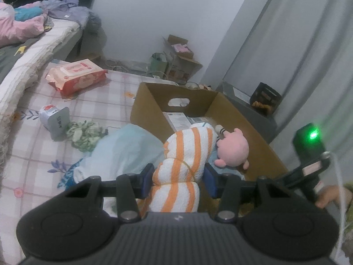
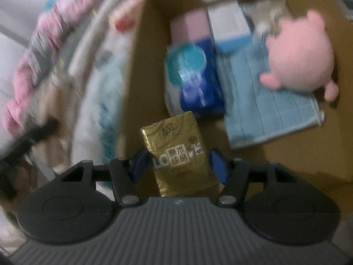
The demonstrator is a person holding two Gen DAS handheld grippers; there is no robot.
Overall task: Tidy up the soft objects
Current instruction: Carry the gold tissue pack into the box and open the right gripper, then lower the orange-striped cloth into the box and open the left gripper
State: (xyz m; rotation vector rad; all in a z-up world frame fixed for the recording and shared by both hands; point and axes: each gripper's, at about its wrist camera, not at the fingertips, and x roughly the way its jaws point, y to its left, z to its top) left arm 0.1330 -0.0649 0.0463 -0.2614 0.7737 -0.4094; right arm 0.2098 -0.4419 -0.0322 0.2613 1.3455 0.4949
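Note:
My left gripper point(image 1: 178, 180) is shut on a rolled white towel with orange stripes point(image 1: 187, 152), held over the near corner of an open cardboard box point(image 1: 150, 110). A pink plush toy point(image 1: 231, 150) lies inside the box behind the towel. In the right wrist view my right gripper point(image 2: 178, 165) is shut on a gold tissue pack point(image 2: 174, 152) above the same box point(image 2: 141, 66). Below it lie the pink plush point(image 2: 302, 57), a folded blue towel point(image 2: 264, 110), a blue tissue pack point(image 2: 198, 84) and other packs. That view is motion-blurred.
The box stands on a checked mattress point(image 1: 33, 154). A red wipes pack point(image 1: 77, 75), a small carton point(image 1: 53, 119), a green cloth point(image 1: 85, 135) and a pale blue cloth point(image 1: 123, 150) lie left of the box. Clothes pile on the bed point(image 1: 33, 50); a curtain point(image 1: 308, 66) hangs at right.

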